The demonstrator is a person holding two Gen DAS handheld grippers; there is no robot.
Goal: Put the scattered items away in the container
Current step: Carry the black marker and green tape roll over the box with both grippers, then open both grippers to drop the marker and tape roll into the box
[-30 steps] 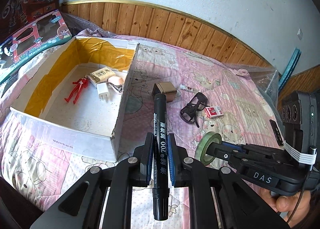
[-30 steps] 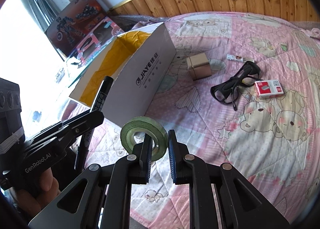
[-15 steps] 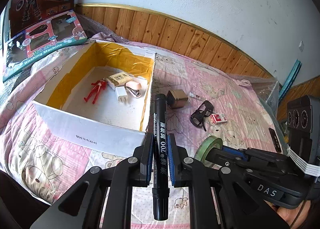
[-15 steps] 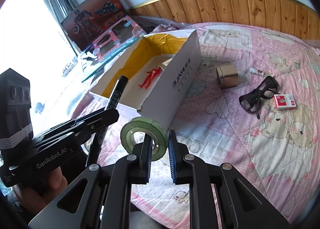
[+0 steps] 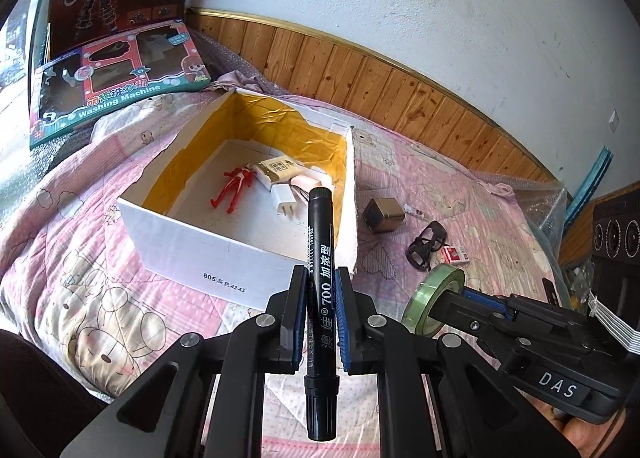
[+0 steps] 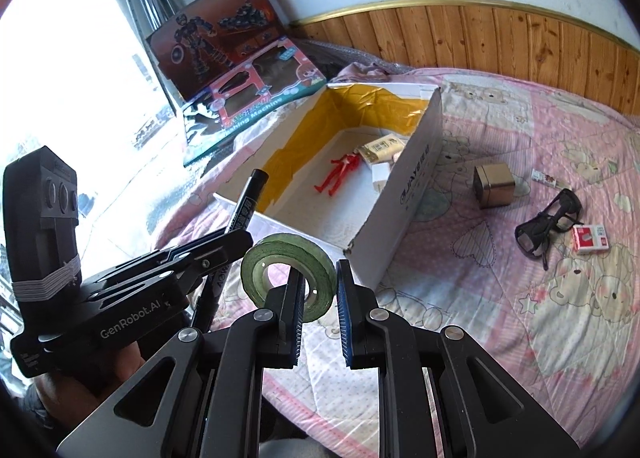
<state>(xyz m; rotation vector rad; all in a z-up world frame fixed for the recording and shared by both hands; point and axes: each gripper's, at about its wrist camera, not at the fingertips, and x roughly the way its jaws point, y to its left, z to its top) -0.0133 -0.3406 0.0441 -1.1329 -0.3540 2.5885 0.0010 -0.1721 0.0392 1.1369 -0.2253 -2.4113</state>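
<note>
Box now nearer — marker tip over its near rim.

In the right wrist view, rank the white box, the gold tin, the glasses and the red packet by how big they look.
1. white box, by far the largest.
2. glasses.
3. gold tin, close to the glasses; the two look nearly alike.
4. red packet, smallest.
All lie at a similar distance on the quilt.
</note>
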